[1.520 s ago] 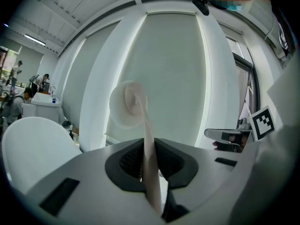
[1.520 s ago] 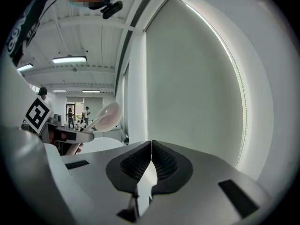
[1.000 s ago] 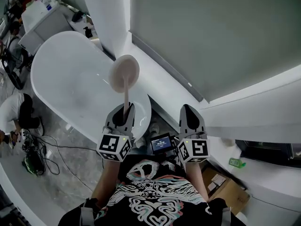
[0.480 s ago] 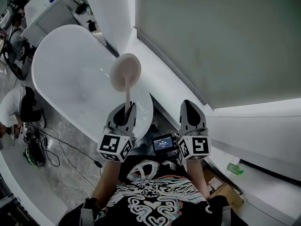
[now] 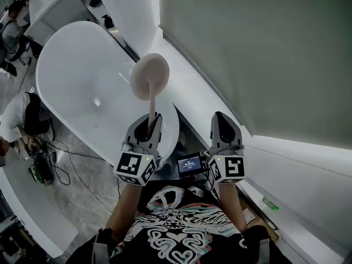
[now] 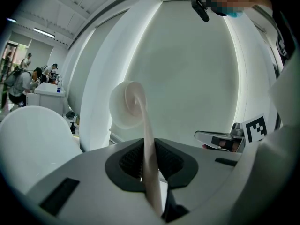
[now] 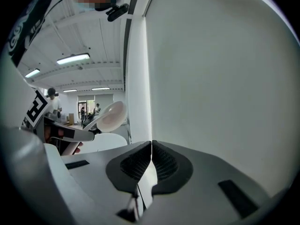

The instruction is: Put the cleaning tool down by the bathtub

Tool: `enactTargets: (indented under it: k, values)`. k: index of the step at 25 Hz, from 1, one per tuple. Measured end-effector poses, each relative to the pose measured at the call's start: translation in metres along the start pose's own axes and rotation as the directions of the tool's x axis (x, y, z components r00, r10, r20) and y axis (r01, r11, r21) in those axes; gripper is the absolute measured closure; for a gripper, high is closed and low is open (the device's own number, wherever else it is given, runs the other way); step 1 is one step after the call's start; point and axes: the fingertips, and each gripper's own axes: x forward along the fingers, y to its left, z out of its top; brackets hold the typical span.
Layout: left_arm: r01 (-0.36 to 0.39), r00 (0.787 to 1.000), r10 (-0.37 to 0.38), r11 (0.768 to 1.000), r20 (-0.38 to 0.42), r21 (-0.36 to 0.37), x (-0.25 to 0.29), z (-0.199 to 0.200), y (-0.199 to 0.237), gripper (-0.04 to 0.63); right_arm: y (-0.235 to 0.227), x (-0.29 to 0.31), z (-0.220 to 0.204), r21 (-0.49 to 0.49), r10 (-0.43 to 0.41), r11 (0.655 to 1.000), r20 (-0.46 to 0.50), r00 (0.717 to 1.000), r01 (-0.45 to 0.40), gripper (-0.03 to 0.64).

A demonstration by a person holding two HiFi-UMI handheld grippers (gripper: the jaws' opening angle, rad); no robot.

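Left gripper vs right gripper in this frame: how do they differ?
Load: the left gripper is shut on the thin handle of the cleaning tool; the right gripper is shut on nothing, fingers touching.
Place: in the head view the left gripper is over the near end of the bathtub; the right gripper is off the tub, nearer the wall.
Shared: both point forward, side by side.

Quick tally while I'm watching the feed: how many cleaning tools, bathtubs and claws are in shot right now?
cleaning tool: 1
bathtub: 1
claws: 2, the left claw shut on the cleaning tool's handle, the right claw shut with nothing in it
Total: 4
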Motion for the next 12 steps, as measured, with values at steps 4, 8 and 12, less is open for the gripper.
enactTargets:
  k: [4,8,12]
  values:
    - [-0.004,1.000,0.004,1.000,-0.024,-0.013,0.011,-0.002,0.003,0.541,-0.006,0.015,-0.004,-0.002,0.005,1.000,-0.037,0.999,-0.005,0.589]
    - [-0.008,0.999,0.006,0.999,-0.043,-0.043,0.020,-0.010,0.011,0.541,-0.008,0.024,-0.016,0.001,0.004,1.000,-0.066,0.998,-0.004,0.589]
    - [0.001,0.998,-0.006,0.998,-0.065,-0.067,0.035,-0.019,0.020,0.541,-0.007,0.040,-0.027,-0.006,0.015,1.000,-0.096,0.995,-0.015,0.589]
